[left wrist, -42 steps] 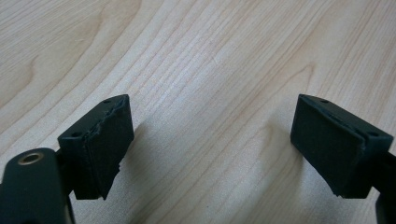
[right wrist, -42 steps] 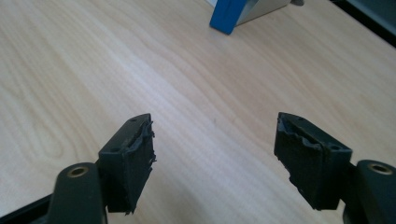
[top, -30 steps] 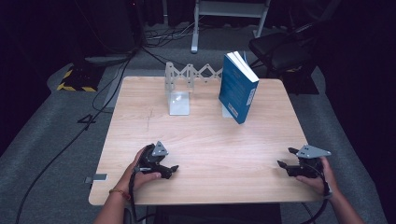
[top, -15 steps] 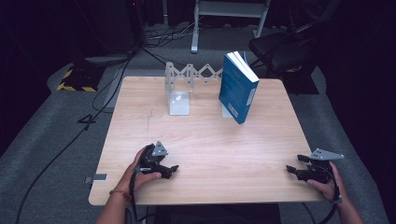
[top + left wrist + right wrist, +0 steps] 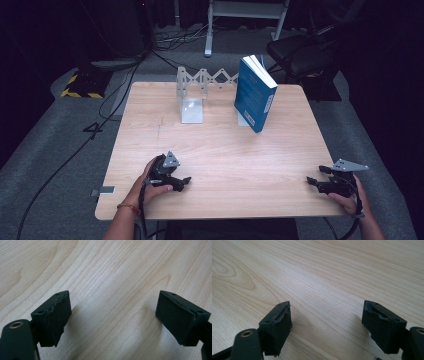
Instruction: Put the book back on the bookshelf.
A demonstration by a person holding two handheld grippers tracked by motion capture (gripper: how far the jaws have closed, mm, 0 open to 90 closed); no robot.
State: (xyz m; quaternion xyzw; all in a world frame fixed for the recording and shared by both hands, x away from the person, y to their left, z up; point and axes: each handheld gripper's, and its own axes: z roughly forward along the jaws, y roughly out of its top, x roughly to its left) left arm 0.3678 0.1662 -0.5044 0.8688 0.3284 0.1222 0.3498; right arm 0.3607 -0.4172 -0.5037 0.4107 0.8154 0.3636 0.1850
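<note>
- High view: showed blue book [image 5: 255, 95], glossy, slab-shaped, tilted at upper centre of pale woodgrain table [image 5: 225, 150], beside zigzag metal bookend [image 5: 192, 100].
- Left gripper [image 5: 184, 183] lower left, right gripper [image 5: 311, 181] lower right: jaws spread, nothing between; right's just widened.
- Gripper views: revealed frayed black pads [image 5: 53, 320] over bare grain.

My blue book [image 5: 255, 95] stands upright at the table's [image 5: 225, 165] far side, leaning slightly, white page edges up, against the right end of a silver expandable bookend rack [image 5: 200, 95].
</note>
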